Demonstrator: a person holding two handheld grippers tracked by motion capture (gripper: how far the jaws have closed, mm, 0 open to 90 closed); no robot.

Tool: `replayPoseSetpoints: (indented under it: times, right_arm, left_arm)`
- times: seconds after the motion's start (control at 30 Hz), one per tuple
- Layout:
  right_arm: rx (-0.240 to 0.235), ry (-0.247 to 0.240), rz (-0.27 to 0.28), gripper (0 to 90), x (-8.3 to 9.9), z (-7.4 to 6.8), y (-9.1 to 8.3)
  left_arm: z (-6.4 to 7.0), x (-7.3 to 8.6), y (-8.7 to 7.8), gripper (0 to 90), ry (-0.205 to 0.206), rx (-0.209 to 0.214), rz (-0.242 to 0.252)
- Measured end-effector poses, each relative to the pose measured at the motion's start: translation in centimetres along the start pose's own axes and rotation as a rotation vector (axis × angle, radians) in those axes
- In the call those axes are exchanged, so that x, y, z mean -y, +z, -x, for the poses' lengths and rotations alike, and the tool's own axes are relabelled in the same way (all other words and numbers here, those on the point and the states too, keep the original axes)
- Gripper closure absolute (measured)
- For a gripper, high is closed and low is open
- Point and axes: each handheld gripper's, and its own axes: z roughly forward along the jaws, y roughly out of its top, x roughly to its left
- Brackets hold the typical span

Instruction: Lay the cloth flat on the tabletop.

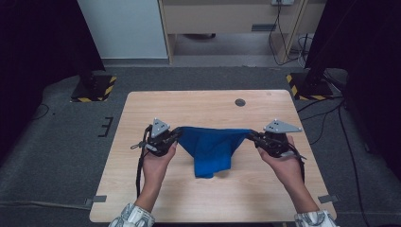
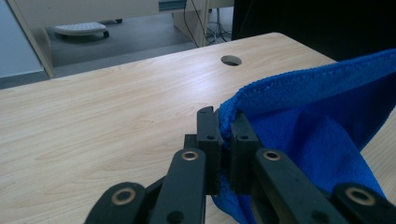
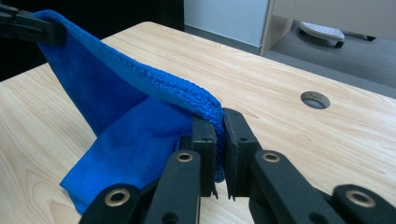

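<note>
A blue cloth [image 1: 211,147] hangs stretched between my two grippers above the wooden table [image 1: 208,106], its lower end resting on the tabletop. My left gripper [image 1: 176,135] is shut on the cloth's left corner; in the left gripper view the blue cloth [image 2: 322,121] is pinched between the black jaws of the left gripper [image 2: 225,123]. My right gripper [image 1: 251,135] is shut on the right corner; in the right gripper view the blue cloth [image 3: 126,112] runs from the right gripper [image 3: 219,122] up to the other gripper [image 3: 28,25] at the top left.
A round cable hole [image 1: 240,102] sits near the table's far edge, right of centre. Two stand bases with yellow-black stripes [image 1: 94,87] [image 1: 307,85] flank the table on the floor. A wooden desk frame [image 1: 227,19] stands behind.
</note>
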Motion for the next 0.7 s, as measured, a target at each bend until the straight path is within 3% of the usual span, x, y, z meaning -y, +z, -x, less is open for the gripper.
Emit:
replayPoseSetpoints:
  times: [0.53,0.7]
  right_arm:
    - [0.006,-0.018,0.011,84.2,-1.3,-0.4,-1.5]
    - [0.024,-0.028,0.003,84.1,-2.2,-0.9,-2.3]
  left_arm:
    - [0.3,-0.7,-0.7,84.6,0.017,-0.001,0.015]
    - [0.2,-0.6,-0.1,84.3,0.009,0.006,0.011]
